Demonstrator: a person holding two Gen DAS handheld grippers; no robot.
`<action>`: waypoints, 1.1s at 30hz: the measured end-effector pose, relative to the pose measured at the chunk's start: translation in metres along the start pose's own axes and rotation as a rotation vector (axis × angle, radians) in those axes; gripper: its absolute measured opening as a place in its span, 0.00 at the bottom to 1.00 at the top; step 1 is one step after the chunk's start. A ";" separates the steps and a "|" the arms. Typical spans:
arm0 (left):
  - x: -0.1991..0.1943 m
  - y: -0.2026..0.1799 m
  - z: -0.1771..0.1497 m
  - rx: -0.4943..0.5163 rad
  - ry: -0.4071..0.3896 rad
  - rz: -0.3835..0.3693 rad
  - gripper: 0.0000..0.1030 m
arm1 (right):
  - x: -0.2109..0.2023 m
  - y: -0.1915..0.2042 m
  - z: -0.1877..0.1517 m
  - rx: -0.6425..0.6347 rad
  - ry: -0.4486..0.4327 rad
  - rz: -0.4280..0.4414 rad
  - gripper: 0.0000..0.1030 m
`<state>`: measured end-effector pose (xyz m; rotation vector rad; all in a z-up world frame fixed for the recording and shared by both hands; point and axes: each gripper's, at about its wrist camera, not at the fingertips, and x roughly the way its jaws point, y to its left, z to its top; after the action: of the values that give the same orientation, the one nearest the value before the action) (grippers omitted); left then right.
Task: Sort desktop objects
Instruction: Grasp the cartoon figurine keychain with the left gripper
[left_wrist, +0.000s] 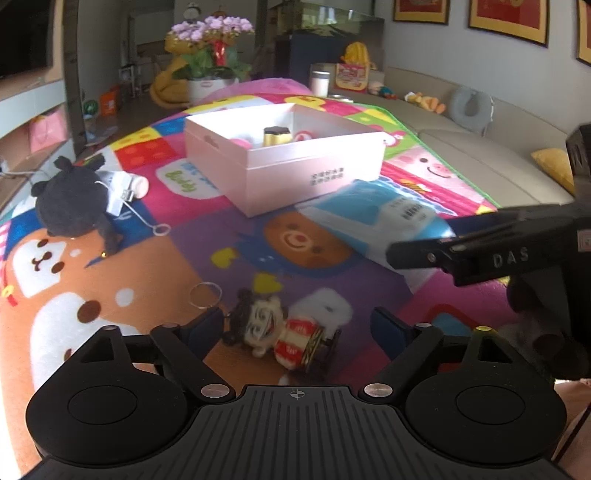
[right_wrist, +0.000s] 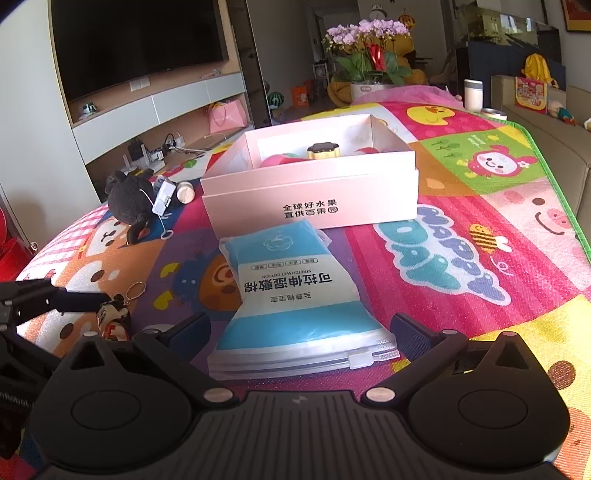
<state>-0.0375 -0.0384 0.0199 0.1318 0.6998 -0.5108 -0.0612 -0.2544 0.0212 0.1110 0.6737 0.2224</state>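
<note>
One doll keychain (left_wrist: 284, 332): dark yarn hair, painted face, red-and-white costume, metal ring (left_wrist: 205, 295) at the head end; lies on its side on the cartoon-print surface (left_wrist: 207, 236), between the spread fingers of the left hand-held gripper (left_wrist: 299, 326), which is released and touches nothing. One blue-and-white wet-cotton pouch (right_wrist: 295, 299) (zip end nearest the camera): lies flat just in front of the box, its near end between the parted fingers of the right hand-held gripper (right_wrist: 299, 332), likewise released. One pink open box (right_wrist: 310, 173): stands mid-surface, holding one yellow dark-topped item (right_wrist: 325, 151) and red-pink items, count unclear. One black plush toy (left_wrist: 74, 199): far left of the surface, white tag (left_wrist: 120, 190) and a small white bottle (left_wrist: 140, 184) beside it, well apart from both grippers.
</note>
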 end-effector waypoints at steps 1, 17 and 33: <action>0.000 -0.002 -0.001 0.005 0.002 0.005 0.79 | -0.001 0.000 0.000 -0.004 -0.004 0.000 1.00; -0.032 -0.014 -0.012 -0.048 -0.028 0.043 0.70 | 0.016 0.017 0.037 -0.174 0.031 0.001 1.00; -0.063 -0.019 -0.014 -0.042 -0.076 0.124 0.70 | -0.026 0.017 0.041 -0.234 0.129 0.033 0.53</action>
<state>-0.0959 -0.0257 0.0515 0.1151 0.6238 -0.3800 -0.0576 -0.2452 0.0721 -0.1176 0.7690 0.3407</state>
